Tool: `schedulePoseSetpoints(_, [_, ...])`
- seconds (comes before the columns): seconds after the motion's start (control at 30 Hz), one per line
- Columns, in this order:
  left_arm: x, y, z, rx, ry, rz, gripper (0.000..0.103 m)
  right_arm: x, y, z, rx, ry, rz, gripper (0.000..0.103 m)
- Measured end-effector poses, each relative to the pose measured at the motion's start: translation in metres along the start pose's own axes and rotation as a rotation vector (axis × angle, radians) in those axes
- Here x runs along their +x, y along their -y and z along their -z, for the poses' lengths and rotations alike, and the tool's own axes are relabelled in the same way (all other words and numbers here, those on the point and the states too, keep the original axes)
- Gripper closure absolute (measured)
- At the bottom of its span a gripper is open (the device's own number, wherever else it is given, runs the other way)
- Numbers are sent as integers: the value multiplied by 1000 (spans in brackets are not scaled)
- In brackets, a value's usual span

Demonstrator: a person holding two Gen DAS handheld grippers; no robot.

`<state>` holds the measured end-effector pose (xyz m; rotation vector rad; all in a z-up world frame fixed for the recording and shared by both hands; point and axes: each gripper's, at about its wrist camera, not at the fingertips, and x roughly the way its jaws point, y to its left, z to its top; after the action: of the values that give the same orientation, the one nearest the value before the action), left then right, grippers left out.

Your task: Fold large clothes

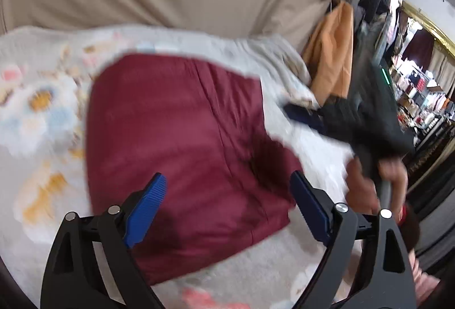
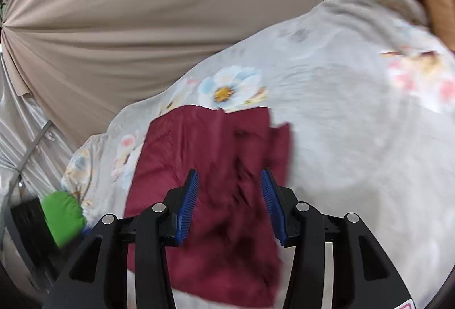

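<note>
My left tongs (image 1: 227,195), black arms tipped with ribbed blue pads, stand wide apart with nothing clamped between them. Beyond them lies the dark red cloth garment (image 1: 176,144), folded into a rough block and resting flat on the pale grey bedcover printed with blue, pink and orange flowers (image 1: 39,98). The garment sits near the middle of the cover, closer to my side than to the far edge. My right tongs (image 2: 229,195), the same make, are also apart, about half spread, with the red garment (image 2: 216,166) seen through the gap below them; the pads do not press on it. To my right in the left view, my other hand (image 1: 369,183) grips the second tool's handle above the cover. A beige draped curtain (image 2: 142,24) hangs behind the far side of the bed. At the near left of the right view a bright green rounded thing (image 2: 64,218) shows beside the cover; blur hides what it is.
</note>
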<state>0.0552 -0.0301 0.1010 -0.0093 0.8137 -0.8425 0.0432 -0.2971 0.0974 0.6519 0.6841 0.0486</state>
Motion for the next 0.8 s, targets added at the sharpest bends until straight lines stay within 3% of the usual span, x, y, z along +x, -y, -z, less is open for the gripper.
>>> schedulePoseSetpoints(0.1, [23, 10, 13, 36, -41, -12, 21, 40, -4, -16, -10, -51, -9, 56])
schedulePoseSetpoints(0.13, [29, 11, 16, 46, -53, -14, 21, 53, -8, -20, -17, -72, -1, 63])
schedulePoseSetpoints(0.17, [33, 13, 19, 50, -63, -17, 21, 58, -7, -25, -23, -83, -1, 82])
schedulePoseSetpoints(0.2, [37, 13, 22, 56, -71, -17, 22, 64, -7, -28, -21, -84, -1, 91])
schedulePoseSetpoints(0.27, [44, 15, 27, 83, -84, -22, 22, 68, 4, -26, -4, -66, -16, 98])
schedulePoseSetpoints(0.33, [51, 16, 33, 97, -89, -19, 22, 72, 24, -22, 36, -57, -15, 99])
schedulePoseSetpoints(0.43, [60, 19, 39, 125, -85, -17, 22, 98, 51, -13, 72, -122, 4, 100])
schedulePoseSetpoints(0.57, [64, 20, 43, 132, -94, -25, 22, 107, 57, -7, 86, -139, 23, 100])
schedulePoseSetpoints(0.63, [59, 20, 39, 124, -101, -17, 22, 87, 44, -12, 50, -93, 99, 95])
schedulePoseSetpoints(0.7, [48, 18, 33, 89, -97, 12, 22, 44, 12, -14, -74, 15, 165, 93])
schedulePoseSetpoints(0.8, [20, 9, 22, 45, -58, 43, 22, -2, -33, 3, -244, 60, 124, 93])
